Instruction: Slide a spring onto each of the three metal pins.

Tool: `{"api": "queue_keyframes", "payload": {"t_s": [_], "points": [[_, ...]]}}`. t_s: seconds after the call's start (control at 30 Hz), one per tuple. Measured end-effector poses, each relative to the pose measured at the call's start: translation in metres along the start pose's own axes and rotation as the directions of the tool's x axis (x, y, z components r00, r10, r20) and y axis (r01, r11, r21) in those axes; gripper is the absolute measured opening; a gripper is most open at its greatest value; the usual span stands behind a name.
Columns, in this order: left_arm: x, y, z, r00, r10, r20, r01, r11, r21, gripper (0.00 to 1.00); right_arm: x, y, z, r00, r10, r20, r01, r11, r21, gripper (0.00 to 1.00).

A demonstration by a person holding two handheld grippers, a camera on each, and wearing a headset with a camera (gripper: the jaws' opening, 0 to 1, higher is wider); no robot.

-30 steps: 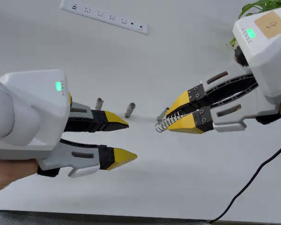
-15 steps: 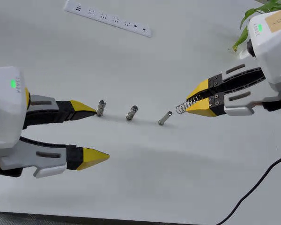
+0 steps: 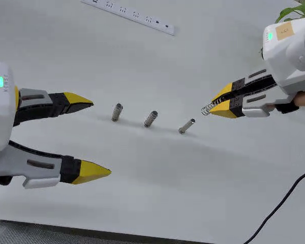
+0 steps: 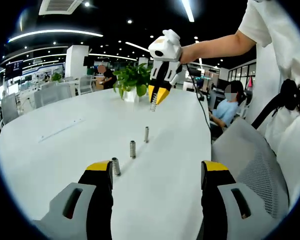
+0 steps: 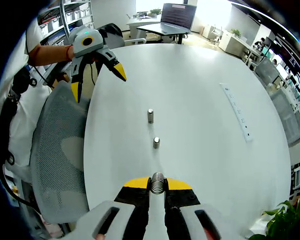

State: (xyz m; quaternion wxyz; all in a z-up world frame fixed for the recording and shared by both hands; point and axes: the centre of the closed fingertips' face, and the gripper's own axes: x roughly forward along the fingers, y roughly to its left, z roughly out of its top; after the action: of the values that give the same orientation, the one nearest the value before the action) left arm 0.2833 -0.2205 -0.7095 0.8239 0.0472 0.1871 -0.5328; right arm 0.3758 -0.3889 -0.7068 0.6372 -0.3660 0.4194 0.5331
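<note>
Over the tabletop (image 3: 157,198) right tongs (image 3: 216,106) clamp the last spring (image 3: 208,108), left tongs (image 3: 100,138) gape empty; next, align it over the bare pin (image 3: 186,126).

White table (image 3: 142,193), pins (image 3: 151,118), power strip (image 3: 129,14)

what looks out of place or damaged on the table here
Nothing stands out. The left pin and middle pin are loaded, the right pin is bare, and the right gripper holds the last spring undamaged.
</note>
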Motion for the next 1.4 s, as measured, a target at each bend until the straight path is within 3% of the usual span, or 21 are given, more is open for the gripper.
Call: {"api": "queue_keyframes", "payload": {"t_s": [0.57,0.93,1.4], "points": [[-0.006,0.020,-0.013,0.9994,0.034,0.012,-0.034,0.999,-0.017,0.99,0.039,-0.013,-0.023,0.9963,0.028,-0.082,-0.026,0.999,0.028,0.06],[-0.004,0.020,-0.016,0.9995,0.028,0.011,-0.028,0.999,-0.033,0.98,0.048,-0.009,-0.027,0.9930,0.038,-0.112,-0.035,0.999,0.028,0.06],[-0.002,0.020,-0.017,0.9996,0.021,0.022,-0.020,0.999,-0.043,0.97,0.055,-0.011,-0.029,0.9924,0.049,-0.113,-0.045,0.998,0.035,0.06]]}}
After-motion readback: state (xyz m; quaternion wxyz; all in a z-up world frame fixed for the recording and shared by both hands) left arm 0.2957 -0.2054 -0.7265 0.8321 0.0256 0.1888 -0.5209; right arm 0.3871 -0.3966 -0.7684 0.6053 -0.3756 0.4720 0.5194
